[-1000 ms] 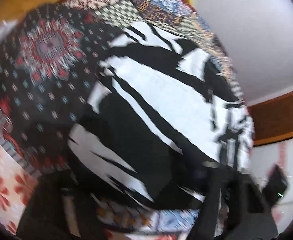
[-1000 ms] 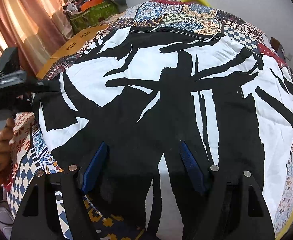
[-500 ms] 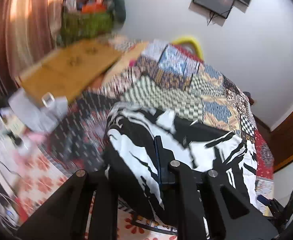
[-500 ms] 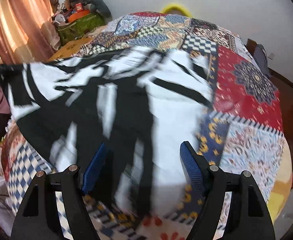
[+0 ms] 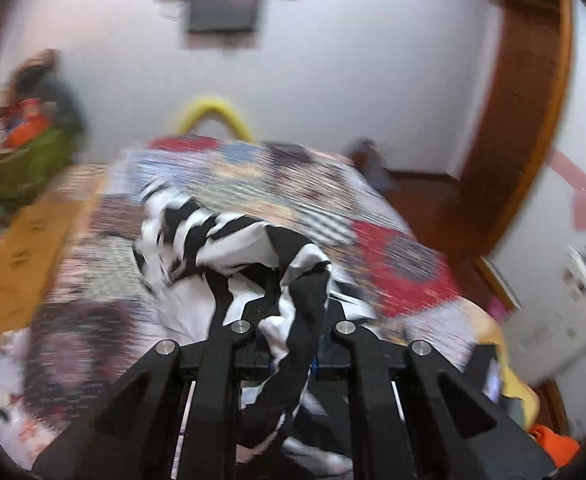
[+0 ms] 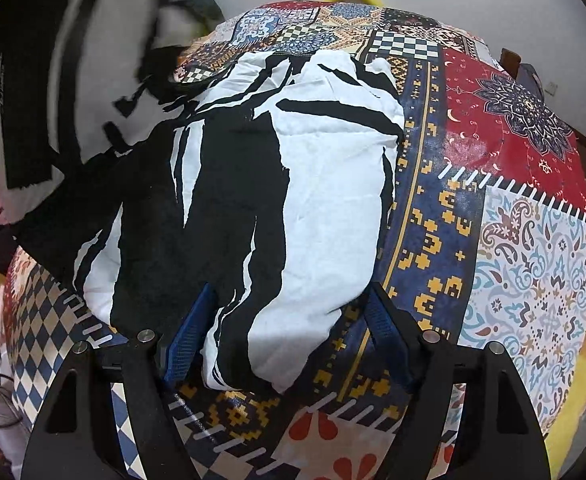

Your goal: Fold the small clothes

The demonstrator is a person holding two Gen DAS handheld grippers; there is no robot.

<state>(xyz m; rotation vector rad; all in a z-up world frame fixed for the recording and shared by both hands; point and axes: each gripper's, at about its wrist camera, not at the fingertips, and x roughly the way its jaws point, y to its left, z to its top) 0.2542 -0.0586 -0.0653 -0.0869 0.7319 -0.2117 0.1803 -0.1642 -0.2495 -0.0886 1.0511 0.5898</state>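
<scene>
left gripper (image 5: 293,332) pinching garment (image 6: 293,200) | right gripper (image 6: 289,336) spread | left view blurred; no legible writing

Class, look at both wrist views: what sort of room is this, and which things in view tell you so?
Most likely a bedroom in a home. A patchwork bedspread covers a wide bed where the black-and-white garment lies, a screen hangs on the wall, and a wooden door frame stands nearby.
</scene>
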